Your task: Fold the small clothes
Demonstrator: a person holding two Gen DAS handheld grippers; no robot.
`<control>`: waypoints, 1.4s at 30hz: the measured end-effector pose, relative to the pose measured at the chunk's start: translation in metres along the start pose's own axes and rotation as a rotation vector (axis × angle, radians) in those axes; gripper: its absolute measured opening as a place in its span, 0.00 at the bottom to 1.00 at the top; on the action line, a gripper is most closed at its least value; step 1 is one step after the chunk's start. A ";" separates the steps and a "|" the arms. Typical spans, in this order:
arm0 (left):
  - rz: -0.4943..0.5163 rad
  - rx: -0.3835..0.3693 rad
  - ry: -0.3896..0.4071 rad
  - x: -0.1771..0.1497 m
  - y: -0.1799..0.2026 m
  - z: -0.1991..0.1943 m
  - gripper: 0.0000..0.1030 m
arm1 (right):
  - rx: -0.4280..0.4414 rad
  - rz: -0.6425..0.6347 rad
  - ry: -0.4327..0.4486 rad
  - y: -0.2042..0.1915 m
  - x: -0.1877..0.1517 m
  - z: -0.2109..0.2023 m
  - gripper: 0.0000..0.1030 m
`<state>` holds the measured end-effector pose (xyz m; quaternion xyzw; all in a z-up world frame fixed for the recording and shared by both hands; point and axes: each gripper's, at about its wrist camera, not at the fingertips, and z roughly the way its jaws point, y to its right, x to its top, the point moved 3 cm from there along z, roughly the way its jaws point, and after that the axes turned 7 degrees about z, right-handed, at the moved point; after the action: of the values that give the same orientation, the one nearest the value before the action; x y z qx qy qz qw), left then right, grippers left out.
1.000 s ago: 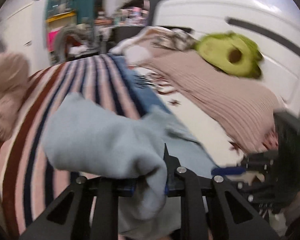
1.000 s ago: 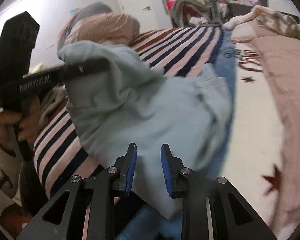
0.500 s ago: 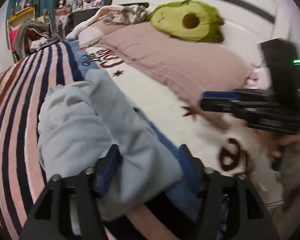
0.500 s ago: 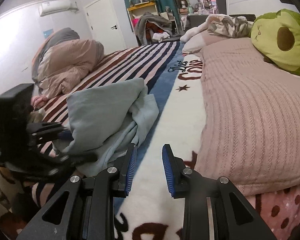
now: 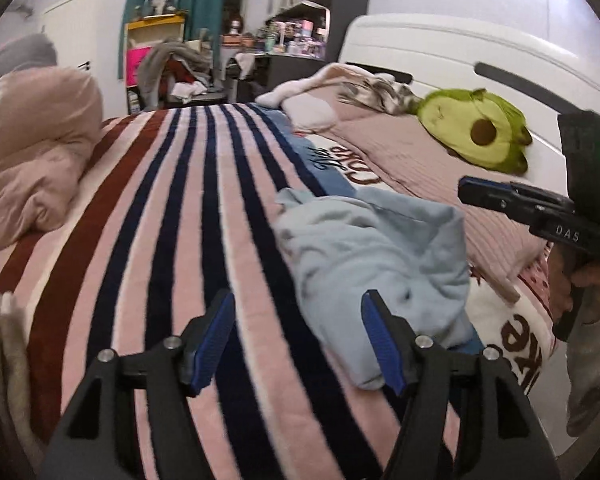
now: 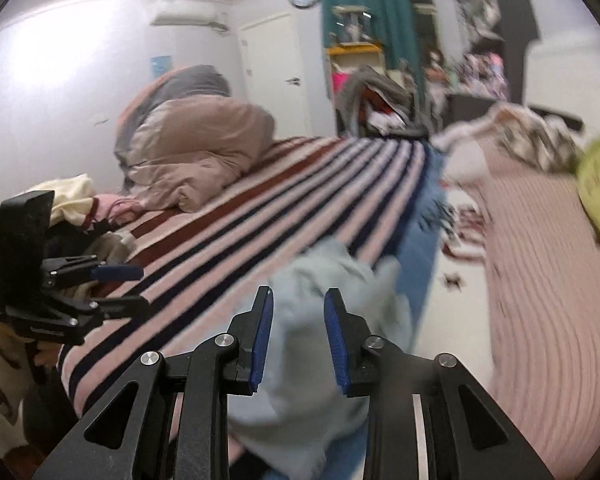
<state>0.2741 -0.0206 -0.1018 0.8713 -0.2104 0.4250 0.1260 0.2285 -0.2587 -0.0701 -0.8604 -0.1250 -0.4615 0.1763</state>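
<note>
A crumpled light blue garment [image 5: 376, 256] lies in a heap on the striped blanket [image 5: 172, 216] of the bed. My left gripper [image 5: 296, 340] is wide open and empty, just left of and in front of the heap. It also shows in the right wrist view [image 6: 112, 284] at the left, jaws apart. My right gripper [image 6: 298, 334] is open, its blue pads either side of the garment [image 6: 320, 304] lying below, with no grip visible. It shows in the left wrist view [image 5: 496, 196] at the right, above the garment.
A bundled beige duvet [image 5: 28, 152] sits at the left of the bed. A pink ribbed blanket [image 5: 420, 152] with a green avocado plush [image 5: 476, 136] lies on the right, by the white headboard [image 5: 460, 56]. Cluttered shelves and clothes stand beyond the bed.
My left gripper opened and let go of the blue garment, then drew back left off it. The garment dropped onto the bed. My right gripper swung over the heap.
</note>
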 end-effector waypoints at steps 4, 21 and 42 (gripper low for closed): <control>-0.008 -0.005 -0.003 -0.008 -0.006 0.000 0.60 | 0.040 -0.065 -0.088 -0.023 0.005 0.032 0.12; -0.016 -0.124 -0.075 -0.004 0.020 0.043 0.62 | -0.041 0.187 -0.341 0.054 -0.105 0.031 0.13; -0.186 -0.491 -0.311 0.024 0.002 0.162 0.72 | 0.268 0.442 -0.474 0.119 -0.074 0.093 0.51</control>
<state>0.3971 -0.0932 -0.1810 0.8850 -0.2428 0.2097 0.3374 0.3035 -0.3318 -0.2024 -0.9191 -0.0327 -0.1790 0.3496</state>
